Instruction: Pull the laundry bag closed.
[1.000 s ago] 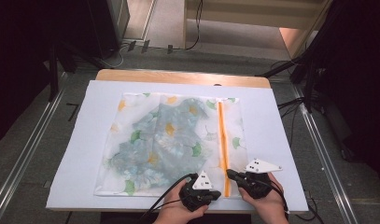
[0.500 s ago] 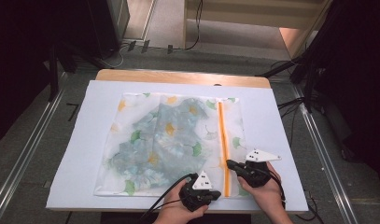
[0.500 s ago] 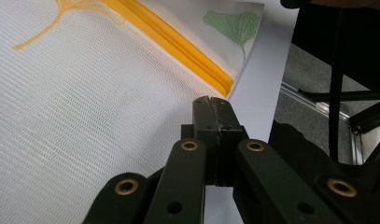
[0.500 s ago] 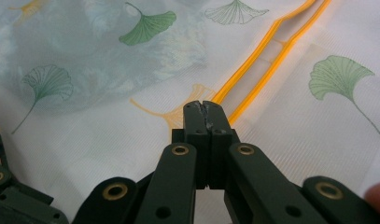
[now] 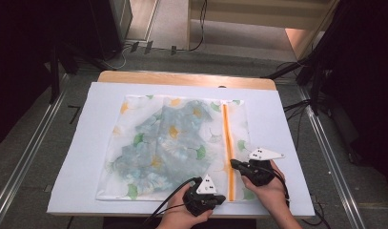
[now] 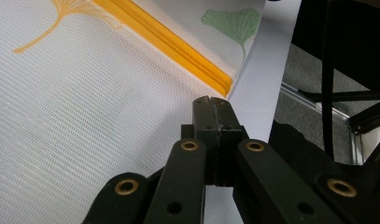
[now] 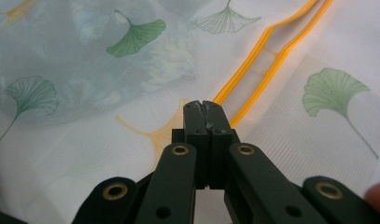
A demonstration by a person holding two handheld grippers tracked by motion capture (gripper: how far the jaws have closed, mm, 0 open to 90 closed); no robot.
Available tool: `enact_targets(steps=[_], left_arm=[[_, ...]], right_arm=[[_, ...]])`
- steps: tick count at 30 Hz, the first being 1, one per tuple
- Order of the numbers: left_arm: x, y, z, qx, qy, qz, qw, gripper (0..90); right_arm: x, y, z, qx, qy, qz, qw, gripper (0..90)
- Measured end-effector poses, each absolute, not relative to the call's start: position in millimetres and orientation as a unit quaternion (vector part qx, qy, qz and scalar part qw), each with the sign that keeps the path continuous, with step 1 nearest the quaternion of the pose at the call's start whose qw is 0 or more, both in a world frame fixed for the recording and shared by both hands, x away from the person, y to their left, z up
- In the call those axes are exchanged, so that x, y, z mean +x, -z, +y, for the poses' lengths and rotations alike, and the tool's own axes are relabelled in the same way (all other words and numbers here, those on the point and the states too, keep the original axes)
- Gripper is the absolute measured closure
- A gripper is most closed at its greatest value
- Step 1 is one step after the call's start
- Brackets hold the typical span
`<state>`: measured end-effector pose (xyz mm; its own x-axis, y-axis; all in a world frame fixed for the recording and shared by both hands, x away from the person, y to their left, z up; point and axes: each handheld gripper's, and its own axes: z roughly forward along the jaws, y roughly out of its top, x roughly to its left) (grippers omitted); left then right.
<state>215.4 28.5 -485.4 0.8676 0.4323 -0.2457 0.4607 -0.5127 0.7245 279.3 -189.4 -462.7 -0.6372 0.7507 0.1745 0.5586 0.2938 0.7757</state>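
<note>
The left gripper (image 5: 215,199) is held at the near edge of the white board (image 5: 82,157), its jaws pressed together; in the left gripper view (image 6: 213,103) nothing is seen between them, and the tips lie just short of the mesh laundry bag (image 5: 158,143). The bag's orange zipper (image 5: 228,148) is seen ending just beyond them (image 6: 178,46). The right gripper (image 5: 235,164) is likewise closed; its tips (image 7: 202,108) rest at the zipper's parted section (image 7: 262,56); whether the pull is pinched cannot be told. Compared with a second ago, the right gripper is shifted slightly farther along the zipper; the left is unchanged.
</note>
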Motion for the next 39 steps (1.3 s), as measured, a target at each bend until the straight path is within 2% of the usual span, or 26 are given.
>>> enact_targets(steps=[39], left_arm=[[216.8,485.7,28.7,0.868,0.025,0.261,0.423,90.0]], right_arm=[[314.3,460.2,-183.2,0.418,-0.429,0.792,0.116,90.0]])
